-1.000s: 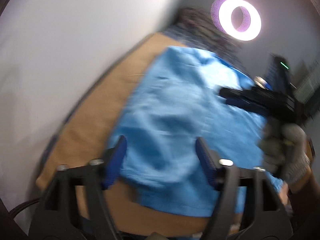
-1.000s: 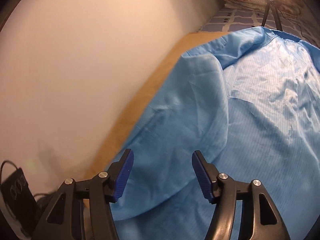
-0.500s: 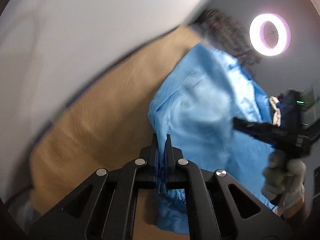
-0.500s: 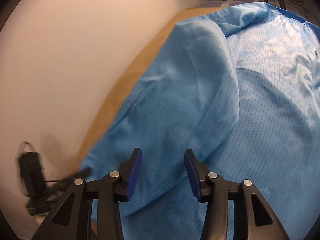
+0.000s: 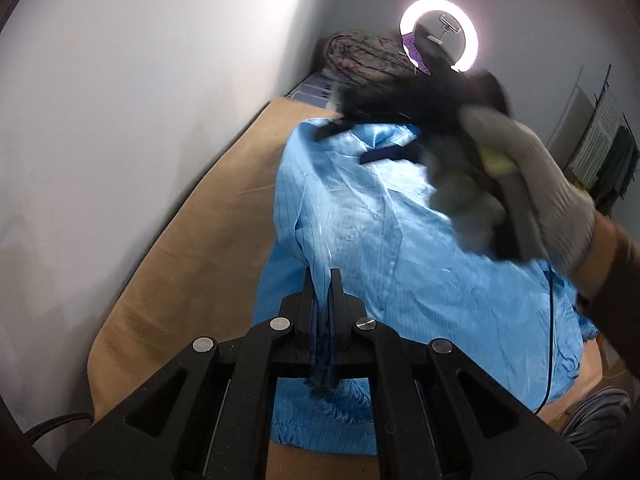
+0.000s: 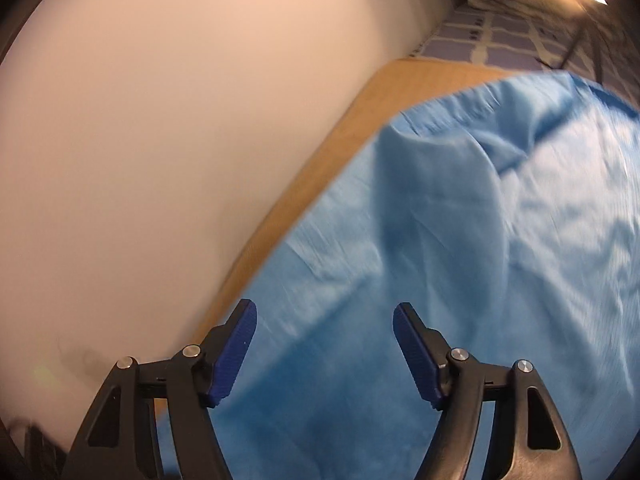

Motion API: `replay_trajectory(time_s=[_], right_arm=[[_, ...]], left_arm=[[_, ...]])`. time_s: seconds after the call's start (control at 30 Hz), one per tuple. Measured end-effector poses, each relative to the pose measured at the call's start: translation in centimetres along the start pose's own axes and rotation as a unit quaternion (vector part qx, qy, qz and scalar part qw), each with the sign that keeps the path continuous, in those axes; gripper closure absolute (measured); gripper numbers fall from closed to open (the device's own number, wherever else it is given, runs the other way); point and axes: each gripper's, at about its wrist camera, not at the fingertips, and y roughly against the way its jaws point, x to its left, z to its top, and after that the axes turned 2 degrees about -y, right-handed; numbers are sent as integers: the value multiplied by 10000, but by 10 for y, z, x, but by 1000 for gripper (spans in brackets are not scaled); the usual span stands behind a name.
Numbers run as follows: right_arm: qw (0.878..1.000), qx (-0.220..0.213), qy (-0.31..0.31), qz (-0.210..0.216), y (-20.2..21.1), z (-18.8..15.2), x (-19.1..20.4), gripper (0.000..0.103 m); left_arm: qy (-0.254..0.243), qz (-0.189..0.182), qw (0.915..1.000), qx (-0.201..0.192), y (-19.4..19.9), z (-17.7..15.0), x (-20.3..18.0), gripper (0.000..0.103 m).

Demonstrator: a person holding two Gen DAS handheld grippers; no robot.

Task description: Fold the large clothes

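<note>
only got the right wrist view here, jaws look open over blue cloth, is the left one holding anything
Observer: Yes. The left gripper is shut on a bunched fold of the blue garment, near its edge by the tan surface.
Operator: where's my right gripper from there
Observer: The right gripper, its jaws just opened wider with nothing gripped, reaches over the far end of the garment in a gloved hand; it is blurred in the left view.
Operator: anything beyond the cloth
Observer: A lit ring light stands past a rolled patterned bundle.
</note>
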Motion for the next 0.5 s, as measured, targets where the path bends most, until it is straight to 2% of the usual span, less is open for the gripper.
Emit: replay_trajectory(time_s=[0.13, 0.23, 0.27, 0.3, 0.33, 0.4, 0.5], right_arm=[[9992, 358, -136, -77, -29, 21, 25, 29], [9967, 559, -160, -574, -52, 25, 36, 31], [9953, 630, -147, -726, -58, 24, 39, 46], [9943, 691, -146, -797, -64, 23, 40, 79], [9943, 731, -163, -765, -67, 21, 40, 89], [9955, 703, -269, -582, -65, 17, 37, 100], [9978, 462, -261, -405, -43, 14, 33, 103]], left_arm=[[-108, -36, 9999, 48, -8, 3, -6, 102], [-217, -52, 9997, 52, -7, 1, -9, 102], [-277, -37, 9996, 44, -6, 1, -10, 102], [-315, -25, 9995, 34, -5, 1, -12, 102], [-362, -16, 9993, 22, -4, 1, -13, 102], [-433, -23, 9991, -10, -1, 3, -15, 102], [-563, -38, 9984, -84, 6, 6, -21, 102]])
